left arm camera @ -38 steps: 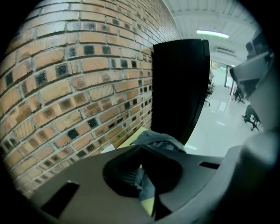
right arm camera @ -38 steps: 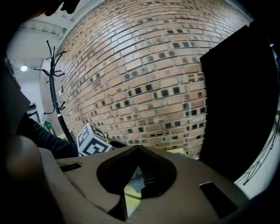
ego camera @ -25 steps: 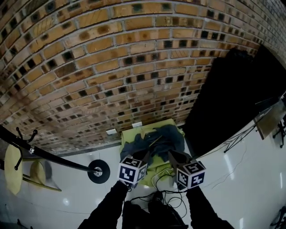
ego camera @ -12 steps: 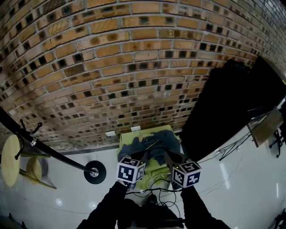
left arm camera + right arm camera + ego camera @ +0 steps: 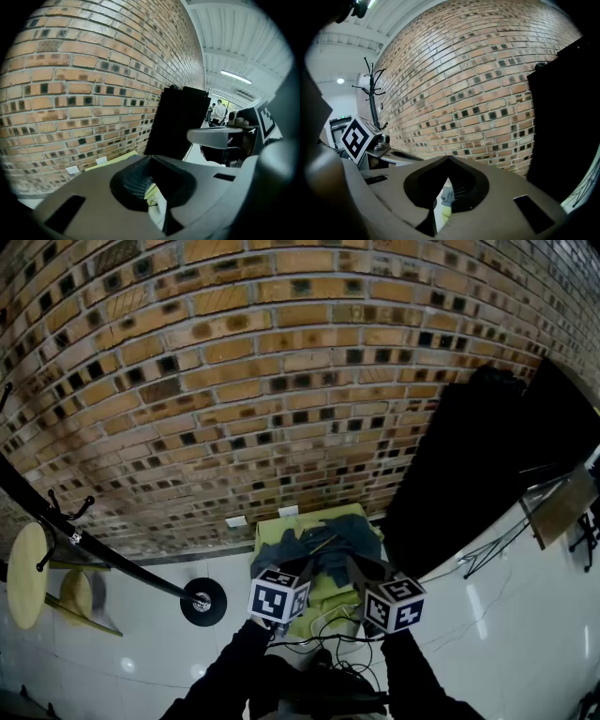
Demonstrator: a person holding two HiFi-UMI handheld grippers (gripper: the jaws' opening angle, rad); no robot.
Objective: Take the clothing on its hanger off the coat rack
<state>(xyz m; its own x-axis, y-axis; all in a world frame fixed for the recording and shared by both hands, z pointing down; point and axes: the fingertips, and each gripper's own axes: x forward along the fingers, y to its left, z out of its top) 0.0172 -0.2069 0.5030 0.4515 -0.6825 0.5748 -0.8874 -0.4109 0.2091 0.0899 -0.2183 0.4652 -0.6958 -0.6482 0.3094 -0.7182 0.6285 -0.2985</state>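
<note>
- The clothing [image 5: 345,532], a blue-grey heap, lies on a yellow-green table [image 5: 269,532] at the foot of the brick wall [image 5: 281,381], in the lower middle of the head view.
- A pale strip of the hanger [image 5: 323,542] shows slanting across the top of the heap.
- The coat rack [image 5: 94,555] stands well apart from the clothing. Its black pole runs in from the left edge of the frame to a round base [image 5: 204,601] on the white floor [image 5: 141,643]. No garment hangs on the hooks in view.
- The left gripper [image 5: 307,564] is just below the clothing in the frame and points up at the lower left edge of the heap. Its jaws are closed tip to tip with nothing between them.
- The right gripper [image 5: 353,564] sits beside it and points at the lower right edge of the heap. Its jaws also meet at the tips and are empty. A sliver of the clothing and the table shows through the hollow behind the tips.
- Whether either tip touches the fabric cannot be told.
- A black panel [image 5: 469,456] stands to the right of the table.
</note>
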